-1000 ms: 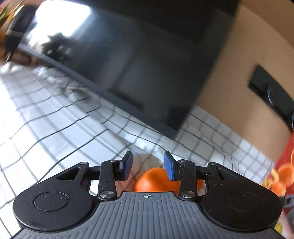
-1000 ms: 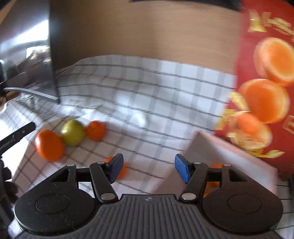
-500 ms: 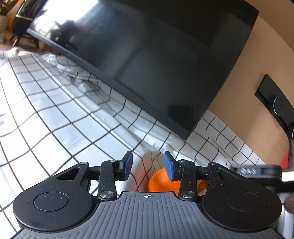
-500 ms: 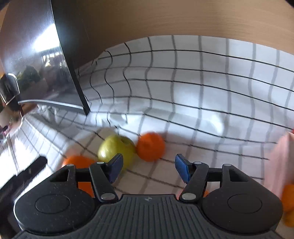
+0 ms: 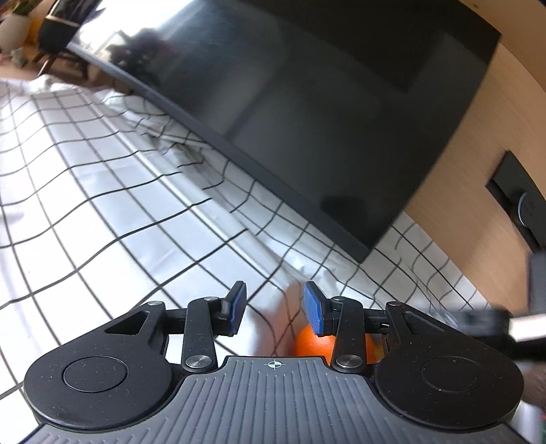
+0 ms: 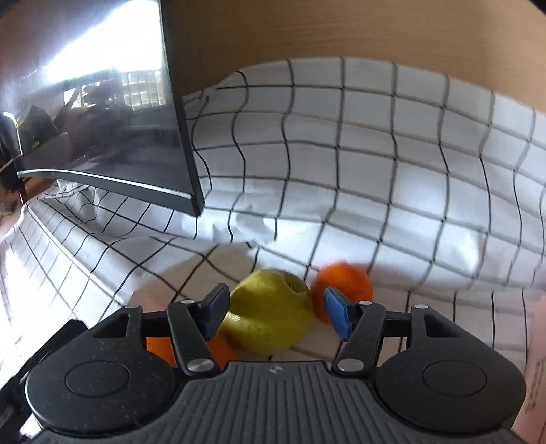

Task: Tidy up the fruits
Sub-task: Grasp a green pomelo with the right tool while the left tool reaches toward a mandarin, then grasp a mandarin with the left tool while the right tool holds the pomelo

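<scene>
In the right wrist view a green apple [image 6: 269, 314] lies on the checked cloth between the fingers of my open right gripper [image 6: 276, 314]. A small orange [image 6: 344, 287] touches its right side. Another orange [image 6: 218, 351] lies at its lower left, partly hidden by the left finger. In the left wrist view my left gripper [image 5: 274, 309] is open and empty above the cloth. One orange [image 5: 310, 343] shows low behind its right finger [image 5: 315, 312]. The right gripper's dark body [image 5: 484, 328] shows blurred at the right edge.
A large dark TV screen [image 5: 307, 112] stands on the cloth [image 5: 102, 222] along the back; it also shows at the left of the right wrist view [image 6: 102, 136]. A wooden wall [image 6: 341, 30] is behind. A pale pink box edge [image 6: 537, 358] is at far right.
My right gripper has swung left and moved down onto the fruit group, away from the red box; the apple now sits between its fingers. My left gripper has drifted left; the orange shows further right.
</scene>
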Demonstrator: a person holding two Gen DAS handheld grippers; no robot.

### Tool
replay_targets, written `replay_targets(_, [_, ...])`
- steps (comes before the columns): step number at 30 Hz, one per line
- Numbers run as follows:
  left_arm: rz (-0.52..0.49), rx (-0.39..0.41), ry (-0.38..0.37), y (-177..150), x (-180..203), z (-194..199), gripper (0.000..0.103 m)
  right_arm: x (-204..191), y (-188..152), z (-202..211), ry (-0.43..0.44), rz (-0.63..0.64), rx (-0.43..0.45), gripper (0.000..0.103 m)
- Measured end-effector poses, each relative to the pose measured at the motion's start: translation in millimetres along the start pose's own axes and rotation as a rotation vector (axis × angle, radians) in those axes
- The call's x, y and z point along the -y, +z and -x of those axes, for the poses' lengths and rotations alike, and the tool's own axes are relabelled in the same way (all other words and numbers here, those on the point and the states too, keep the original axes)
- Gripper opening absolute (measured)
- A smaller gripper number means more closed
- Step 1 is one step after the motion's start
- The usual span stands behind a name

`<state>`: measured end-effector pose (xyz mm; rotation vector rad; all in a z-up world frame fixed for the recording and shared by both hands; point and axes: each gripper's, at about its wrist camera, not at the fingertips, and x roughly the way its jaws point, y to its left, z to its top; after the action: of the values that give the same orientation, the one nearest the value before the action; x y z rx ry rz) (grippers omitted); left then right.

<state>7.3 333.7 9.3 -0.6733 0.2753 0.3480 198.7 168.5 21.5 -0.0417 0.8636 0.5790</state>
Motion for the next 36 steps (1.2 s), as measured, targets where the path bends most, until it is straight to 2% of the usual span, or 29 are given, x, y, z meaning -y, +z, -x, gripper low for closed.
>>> replay_targets(2, [0.007,-0.003,-0.006,0,-1,0,0.041,13,-9,9,0.015,0.038,-0.059,0.058])
replay_targets(3, [0.001,-0.005,-0.009,0,0,0,0.041,19,-15,16,-0.006,0.075,-0.07,0.055])
replay_targets(5, [-0.022,-0.008,-0.005,-2,4,0,0.041,31,-26,30,-0.036,0.116,-0.055,0.055])
replay_targets(8, [-0.046,-0.014,-0.001,-4,8,-2,0.041,43,-30,37,0.039,0.099,-0.033,0.055])
replay_targets(9, [-0.049,-0.013,0.005,-5,8,-2,0.041,44,-29,35,0.056,0.077,-0.034,0.067])
replay_targets(11, [-0.045,-0.013,0.013,-5,6,-3,0.041,42,-27,29,0.031,0.062,-0.013,0.069])
replay_targets(15, [-0.039,-0.015,0.022,-4,3,-5,0.041,30,-25,10,-0.06,0.155,0.011,0.068])
replay_targets(18, [-0.048,-0.015,0.019,-4,4,-5,0.041,38,-27,-4,-0.034,0.113,-0.068,0.066])
replay_targets(20, [-0.056,-0.014,0.017,-5,5,-4,0.041,43,-31,-4,-0.031,0.121,-0.06,0.06])
replay_targets(22, [-0.064,-0.013,0.016,-5,6,-4,0.041,44,-34,0,-0.031,0.143,-0.057,0.059])
replay_targets(25, [-0.076,-0.015,0.015,-6,7,-5,0.041,39,-46,21,0.016,0.181,-0.045,0.059])
replay_targets(28, [-0.082,-0.014,0.013,-6,7,-6,0.041,38,-65,59,0.172,0.197,-0.064,0.059])
replay_targets(30, [-0.082,-0.008,0.009,-6,7,-5,0.041,39,-83,87,0.238,0.201,-0.07,0.059])
replay_targets(33, [-0.101,0.018,-0.008,-7,11,-1,0.041,56,-114,124,0.265,0.206,-0.053,0.059])
replay_targets(36, [-0.164,0.063,-0.046,-9,20,6,0.041,87,-146,149,0.218,0.187,-0.04,0.059])
